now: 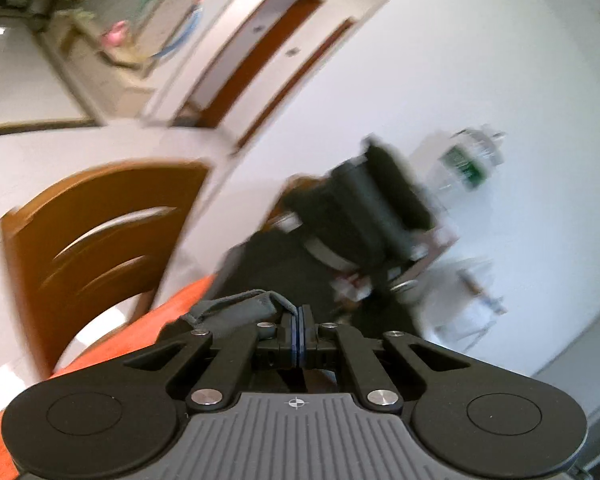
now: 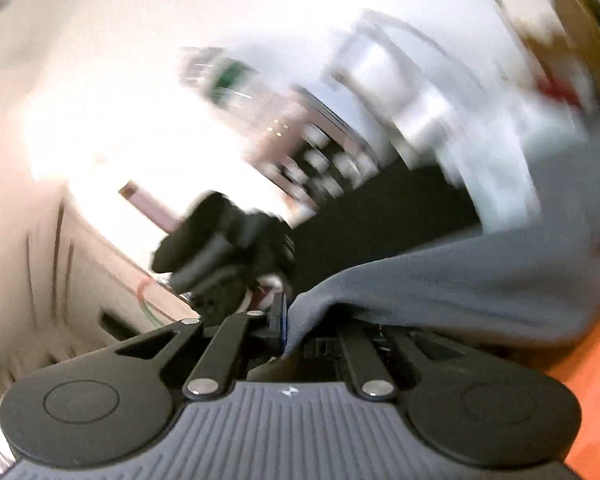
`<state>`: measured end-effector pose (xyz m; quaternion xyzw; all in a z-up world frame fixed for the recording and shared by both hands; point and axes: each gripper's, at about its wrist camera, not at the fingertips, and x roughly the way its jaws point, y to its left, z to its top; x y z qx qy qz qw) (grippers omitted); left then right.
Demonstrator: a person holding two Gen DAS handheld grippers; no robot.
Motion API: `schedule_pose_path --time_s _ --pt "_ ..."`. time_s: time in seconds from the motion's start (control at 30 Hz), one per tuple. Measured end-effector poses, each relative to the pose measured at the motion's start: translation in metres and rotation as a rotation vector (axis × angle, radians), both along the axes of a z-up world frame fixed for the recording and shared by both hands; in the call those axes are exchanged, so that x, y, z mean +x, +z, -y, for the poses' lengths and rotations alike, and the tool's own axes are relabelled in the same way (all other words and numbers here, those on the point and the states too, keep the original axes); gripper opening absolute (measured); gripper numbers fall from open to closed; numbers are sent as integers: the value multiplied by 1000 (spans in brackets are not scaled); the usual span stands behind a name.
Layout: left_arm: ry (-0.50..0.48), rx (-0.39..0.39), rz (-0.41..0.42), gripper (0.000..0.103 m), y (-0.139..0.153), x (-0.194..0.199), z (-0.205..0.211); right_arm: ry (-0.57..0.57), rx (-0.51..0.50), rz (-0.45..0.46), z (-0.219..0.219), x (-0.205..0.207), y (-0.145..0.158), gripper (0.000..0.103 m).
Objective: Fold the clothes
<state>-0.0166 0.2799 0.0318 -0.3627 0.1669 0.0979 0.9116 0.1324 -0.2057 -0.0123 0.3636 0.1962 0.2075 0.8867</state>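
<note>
The left gripper (image 1: 300, 330) is clamped on a bunched edge of a grey garment (image 1: 236, 308), its blue pads pressed together with cloth pinched at their tips. The right gripper (image 2: 286, 330) is likewise closed on the same grey garment (image 2: 460, 280), which drapes over its right finger and hangs toward the orange desk (image 2: 588, 380). Each wrist view shows the other gripper raised nearby, heavily blurred. Beyond stand a wooden chair (image 1: 100, 232) and a bottle with a green label (image 1: 466, 168) against the white wall. Judging from this, the garment is lifted by two points and not yet folded; laying it out and folding remain.
</note>
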Motion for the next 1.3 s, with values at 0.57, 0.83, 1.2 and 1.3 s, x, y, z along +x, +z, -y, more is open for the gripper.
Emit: schedule_pose_path --time_s 0.57,0.83,1.2,1.3 --pt "-191 60 282 4 137 154 17 -73 -258 292 39 62 204 6" --pt "-163 107 239 4 116 101 11 70 -279 296 33 29 187 6" --pt "-189 44 -183 4 -56 -37 -7 151 -353 -151 6 -79 26 6" --pt "-224 23 -287 4 -96 -69 -12 134 -378 -255 -1 -124 -15 6"
